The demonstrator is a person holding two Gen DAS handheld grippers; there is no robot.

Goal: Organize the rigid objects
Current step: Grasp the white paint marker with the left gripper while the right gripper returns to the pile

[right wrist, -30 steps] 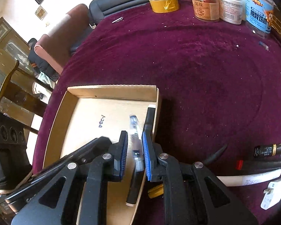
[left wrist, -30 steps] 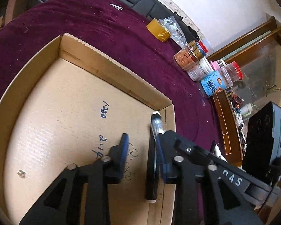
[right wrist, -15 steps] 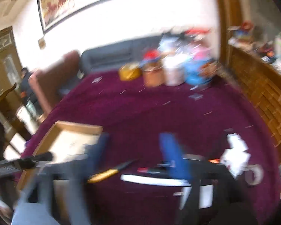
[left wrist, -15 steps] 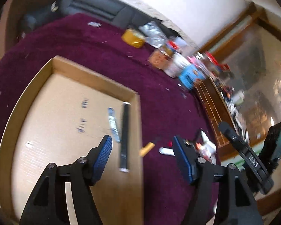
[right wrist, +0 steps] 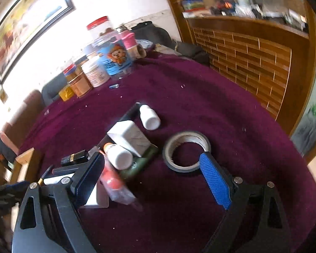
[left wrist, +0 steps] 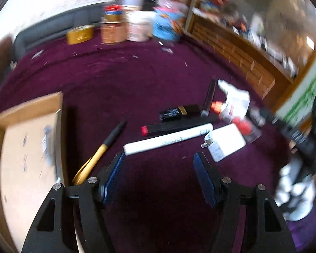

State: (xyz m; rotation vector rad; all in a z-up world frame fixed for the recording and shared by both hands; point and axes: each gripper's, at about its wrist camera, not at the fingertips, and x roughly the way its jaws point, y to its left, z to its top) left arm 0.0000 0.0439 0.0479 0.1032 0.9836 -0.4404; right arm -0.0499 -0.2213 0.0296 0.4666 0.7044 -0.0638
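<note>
While both our grippers hang over the purple cloth (left wrist: 149, 80), the left gripper (left wrist: 159, 174) and right gripper (right wrist: 151, 175) stand spread, nothing between them — the white marker (left wrist: 168, 140), gold pen (left wrist: 104, 147) and tape roll (right wrist: 186, 149) lie loose beside the cardboard box (left wrist: 29, 109).

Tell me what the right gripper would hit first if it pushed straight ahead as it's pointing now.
Probably the roll of tape, lying flat just past the open right gripper; the pile of small bottles sits left of that line. Depth is hard to judge.

tablecloth (left wrist: 137, 80): plush purple velvet | box (left wrist: 27, 113): matt cardboard | tape roll (right wrist: 186, 149): glossy
</note>
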